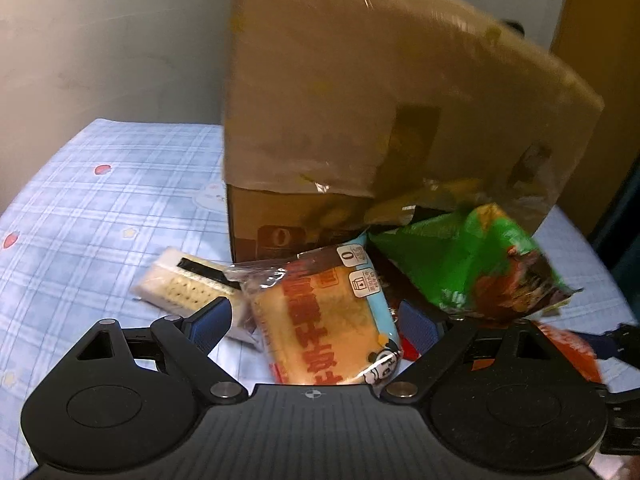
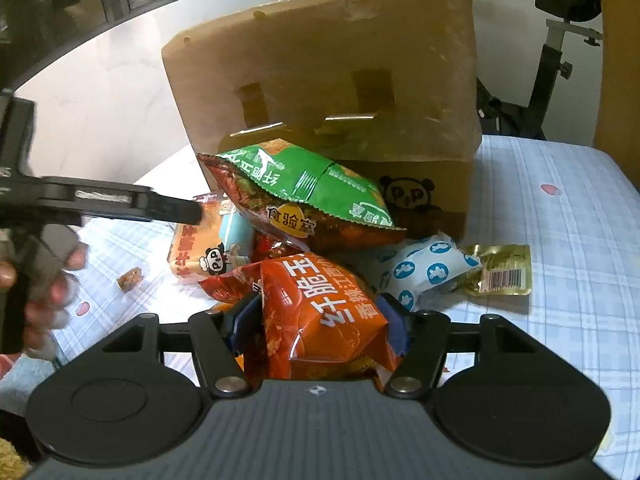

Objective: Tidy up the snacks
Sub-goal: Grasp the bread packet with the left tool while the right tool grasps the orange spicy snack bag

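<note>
Orange bag [image 2: 320, 316]: light, crinkly, slippery, crushable; right claw [image 2: 316, 320] clamped mid-body. Left claw [image 1: 316, 320] apart around toast pack [image 1: 324, 320], soft.

Blue checked cloth [image 2: 560, 208] carries cardboard box [image 2: 320, 80], snack packets [image 2: 304, 192], gold sachet [image 2: 504, 270], wafer pack [image 1: 188, 284].
</note>
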The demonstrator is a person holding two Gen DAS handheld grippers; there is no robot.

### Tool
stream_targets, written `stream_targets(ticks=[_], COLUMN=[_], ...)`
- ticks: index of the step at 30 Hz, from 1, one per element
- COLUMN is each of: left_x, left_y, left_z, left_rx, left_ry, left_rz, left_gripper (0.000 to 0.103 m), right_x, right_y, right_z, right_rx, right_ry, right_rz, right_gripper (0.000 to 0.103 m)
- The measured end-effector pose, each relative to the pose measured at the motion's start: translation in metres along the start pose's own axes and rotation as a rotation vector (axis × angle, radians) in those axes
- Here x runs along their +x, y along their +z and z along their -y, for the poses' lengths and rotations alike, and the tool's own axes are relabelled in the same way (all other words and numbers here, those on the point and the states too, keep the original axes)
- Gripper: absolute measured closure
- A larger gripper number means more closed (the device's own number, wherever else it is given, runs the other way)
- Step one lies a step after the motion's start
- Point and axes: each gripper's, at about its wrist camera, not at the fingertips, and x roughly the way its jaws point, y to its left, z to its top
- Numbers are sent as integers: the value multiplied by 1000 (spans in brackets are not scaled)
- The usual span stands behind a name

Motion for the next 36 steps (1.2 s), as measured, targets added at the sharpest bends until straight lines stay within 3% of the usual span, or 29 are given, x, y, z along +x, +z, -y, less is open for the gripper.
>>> stream_targets(ticks=[9,14,36], left_x=[24,24,-19], left_y=[-8,-11,-11], left_z=[4,7,-13], left_rx=[8,32,48], left_ry=[3,1,17], left_rz=[-22,-13,19], left_gripper=[10,17,21], right_x=[-1,0,-1], right_y=[-1,-2,-1], right_z=[4,4,1], right_rx=[24,33,44], right_ry=[14,17,12], right_rz=[11,14,14], right_gripper=[38,38,38])
